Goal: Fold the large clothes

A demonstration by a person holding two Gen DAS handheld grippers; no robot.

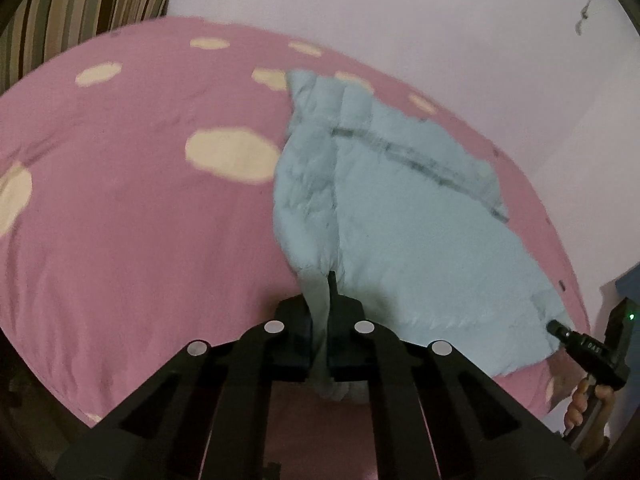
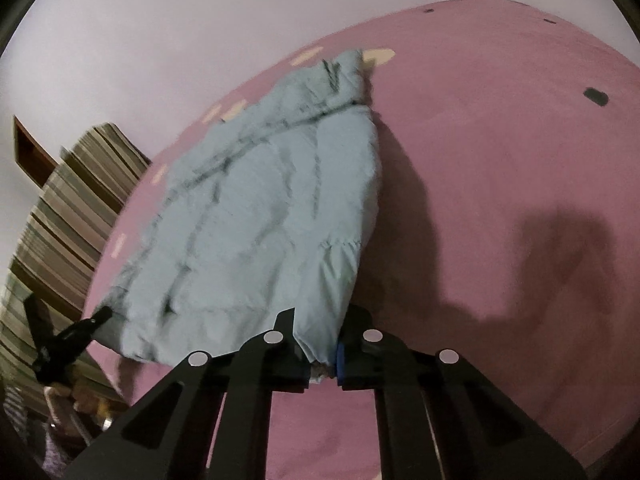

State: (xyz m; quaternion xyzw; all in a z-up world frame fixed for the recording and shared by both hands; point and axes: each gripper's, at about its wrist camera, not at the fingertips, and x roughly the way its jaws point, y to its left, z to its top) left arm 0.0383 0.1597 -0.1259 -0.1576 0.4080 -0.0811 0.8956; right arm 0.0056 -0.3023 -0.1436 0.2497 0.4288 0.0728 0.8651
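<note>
A light blue puffer jacket lies on a pink bed, its collar at the far end. It also shows in the right wrist view. My left gripper is shut on the jacket's near left cuff or hem corner, with fabric pinched between the fingers. My right gripper is shut on the jacket's near right corner. The right gripper also shows at the right edge of the left wrist view, at the jacket's other corner. The left gripper shows at the left of the right wrist view.
The pink bedspread has cream spots. A pale wall runs behind the bed. A striped curtain or cushion is at the far left, also in the right wrist view. Shadows fall on the bed.
</note>
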